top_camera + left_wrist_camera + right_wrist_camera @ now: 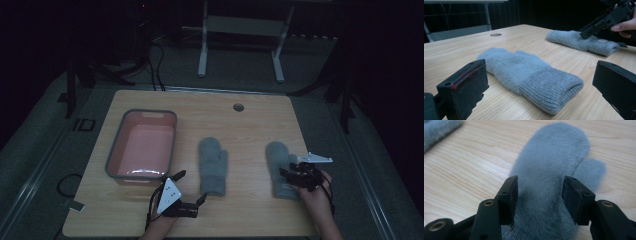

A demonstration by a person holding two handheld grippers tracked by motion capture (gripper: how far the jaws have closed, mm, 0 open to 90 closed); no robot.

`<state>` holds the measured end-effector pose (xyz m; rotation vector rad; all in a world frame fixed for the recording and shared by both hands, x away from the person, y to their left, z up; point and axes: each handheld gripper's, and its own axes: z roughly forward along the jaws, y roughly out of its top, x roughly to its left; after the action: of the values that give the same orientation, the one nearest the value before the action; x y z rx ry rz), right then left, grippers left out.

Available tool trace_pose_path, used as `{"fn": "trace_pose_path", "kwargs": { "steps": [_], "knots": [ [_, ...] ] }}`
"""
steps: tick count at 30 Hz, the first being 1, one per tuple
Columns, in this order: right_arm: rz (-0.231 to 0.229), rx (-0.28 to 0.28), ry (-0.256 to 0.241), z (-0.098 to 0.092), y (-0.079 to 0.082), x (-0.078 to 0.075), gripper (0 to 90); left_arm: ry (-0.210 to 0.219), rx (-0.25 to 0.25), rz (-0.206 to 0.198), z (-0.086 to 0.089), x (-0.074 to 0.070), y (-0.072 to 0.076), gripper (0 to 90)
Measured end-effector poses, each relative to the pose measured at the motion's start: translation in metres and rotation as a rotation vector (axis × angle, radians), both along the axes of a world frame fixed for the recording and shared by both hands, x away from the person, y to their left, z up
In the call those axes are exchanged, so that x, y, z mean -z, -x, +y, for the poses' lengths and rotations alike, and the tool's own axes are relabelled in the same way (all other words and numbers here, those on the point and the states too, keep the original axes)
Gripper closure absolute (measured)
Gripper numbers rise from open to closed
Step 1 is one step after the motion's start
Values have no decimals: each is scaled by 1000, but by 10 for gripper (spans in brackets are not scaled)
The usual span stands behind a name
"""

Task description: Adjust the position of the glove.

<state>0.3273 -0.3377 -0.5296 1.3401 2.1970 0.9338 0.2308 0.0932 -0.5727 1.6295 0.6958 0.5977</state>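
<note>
On a wooden table (250,120), the right gripper (539,195) straddles one grey mitten (554,157) with jaws spread, while the left gripper (539,82) (jaws wide apart) faces the other mitten (529,75).

Basin (141,145) on table (250,120) left – 2 mittens (213,166) (280,167) to its right

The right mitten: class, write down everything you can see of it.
The right mitten is grey and fluffy, with a ribbed knit cuff bearing a small round tag. It lies flat on the wooden table, fingertip end away from the person, cuff toward them, thumb lobe on one side. The right gripper hangs over its body near the cuff, jaws open on either side of the fur, not yet closed. It lies apart from the other mitten.
</note>
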Motion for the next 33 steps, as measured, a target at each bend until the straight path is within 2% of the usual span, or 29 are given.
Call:
{"fn": "trace_pose_path", "kwargs": {
  "steps": [5,9,12,13,14,17,21,23,33],
  "knots": [
    [27,-25,27,4,-4,14,472,1,0,1,0,0,0,3],
    [-6,-5,54,10,0,18,527,0,1,-1,0,0,0,3],
    [-20,12,59,13,2,19,621,0,-1,0,0,0,0,3],
    [-20,12,59,13,2,19,621,0,-1,0,0,0,0,3],
    [-25,27,57,15,4,20,689,0,0,0,0,0,0,3],
    [-21,43,52,18,3,19,748,0,0,1,0,0,0,3],
    [-14,72,7,16,4,17,786,-1,-1,1,0,0,0,3],
    [-2,88,-31,15,4,12,792,0,-2,2,0,0,0,3],
    [-55,132,-54,26,3,-18,796,2,-2,1,0,0,0,3]
  ]
}}
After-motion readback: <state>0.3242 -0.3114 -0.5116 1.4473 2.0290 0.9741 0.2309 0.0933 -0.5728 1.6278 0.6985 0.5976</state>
